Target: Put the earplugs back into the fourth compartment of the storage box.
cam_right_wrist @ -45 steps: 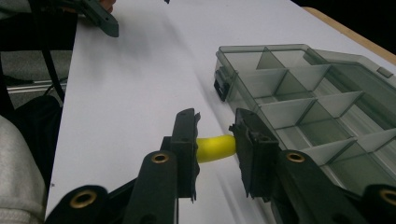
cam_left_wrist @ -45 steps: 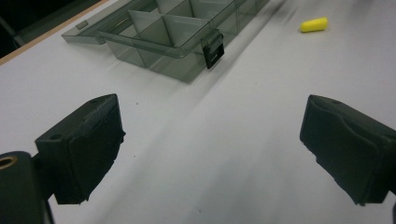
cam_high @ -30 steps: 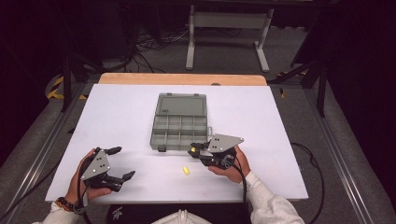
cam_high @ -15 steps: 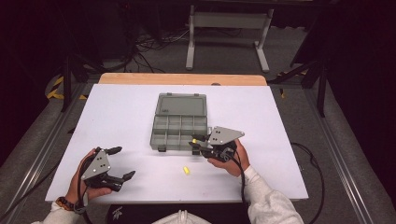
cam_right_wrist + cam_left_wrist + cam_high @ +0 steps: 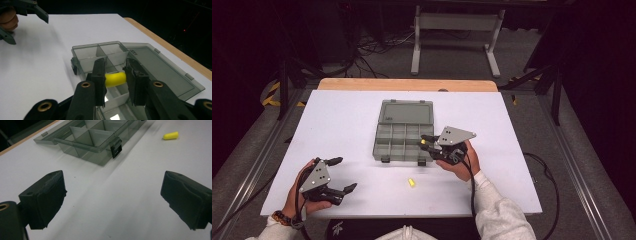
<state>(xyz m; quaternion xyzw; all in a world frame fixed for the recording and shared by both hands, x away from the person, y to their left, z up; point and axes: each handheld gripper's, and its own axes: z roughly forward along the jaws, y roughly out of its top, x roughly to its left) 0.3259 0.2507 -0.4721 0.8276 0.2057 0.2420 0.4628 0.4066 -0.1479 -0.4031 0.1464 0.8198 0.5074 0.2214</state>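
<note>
Right gripper (image 5: 115,75) clamping yellow earplug (image 5: 115,79) above organizer box (image 5: 85,53)

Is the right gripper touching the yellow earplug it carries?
Touching. The right gripper view shows the right gripper with both pads pressed on the yellow earplug.

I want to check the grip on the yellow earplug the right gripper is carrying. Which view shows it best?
The right gripper view: the held earplug sits large, pinched between the right gripper jaws above the organizer box. The high view gives it as a tiny yellow speck.
</note>
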